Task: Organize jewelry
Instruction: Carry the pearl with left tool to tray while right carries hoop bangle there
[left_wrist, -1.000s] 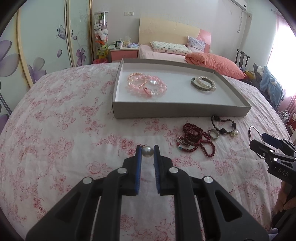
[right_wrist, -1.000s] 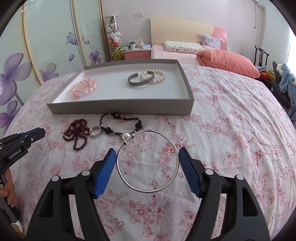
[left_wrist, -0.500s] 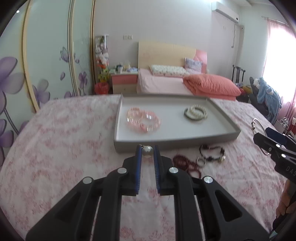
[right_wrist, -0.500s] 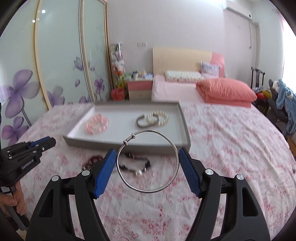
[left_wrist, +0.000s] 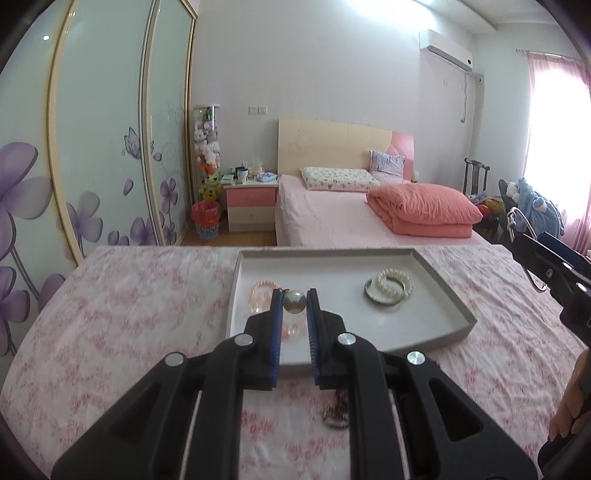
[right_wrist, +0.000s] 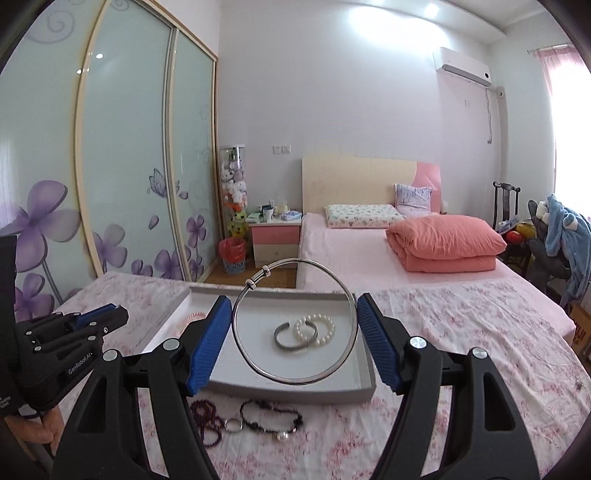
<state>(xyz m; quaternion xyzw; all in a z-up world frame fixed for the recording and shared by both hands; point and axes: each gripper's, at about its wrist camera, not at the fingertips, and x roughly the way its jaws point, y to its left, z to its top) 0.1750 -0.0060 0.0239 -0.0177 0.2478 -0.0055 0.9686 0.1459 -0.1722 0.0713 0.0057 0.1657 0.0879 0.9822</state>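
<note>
My left gripper (left_wrist: 294, 301) is shut on a grey pearl bead (left_wrist: 294, 300) and holds it in the air over the near part of the grey tray (left_wrist: 454, 306). My right gripper (right_wrist: 294, 321) is shut on a large silver bangle (right_wrist: 295, 380), held upright in front of the tray (right_wrist: 295, 393). In the tray lie a pink bead bracelet (left_wrist: 264, 286), a white pearl bracelet (right_wrist: 316, 328) and a silver cuff (right_wrist: 286, 336). On the quilt before the tray lie a dark red bead strand (right_wrist: 207, 421), a small ring (right_wrist: 232, 425) and a black bead bracelet (right_wrist: 271, 419).
The tray sits on a pink floral quilt (left_wrist: 129, 295). Behind are a second bed with an orange folded duvet (left_wrist: 421, 214), a pink nightstand (left_wrist: 251, 201), sliding wardrobe doors (left_wrist: 92, 147) at the left and a chair with clothes (right_wrist: 554, 236) at the right.
Both grippers have risen and moved forward toward the tray, each still holding its piece. The loose jewelry on the quilt has dropped low in both views.
</note>
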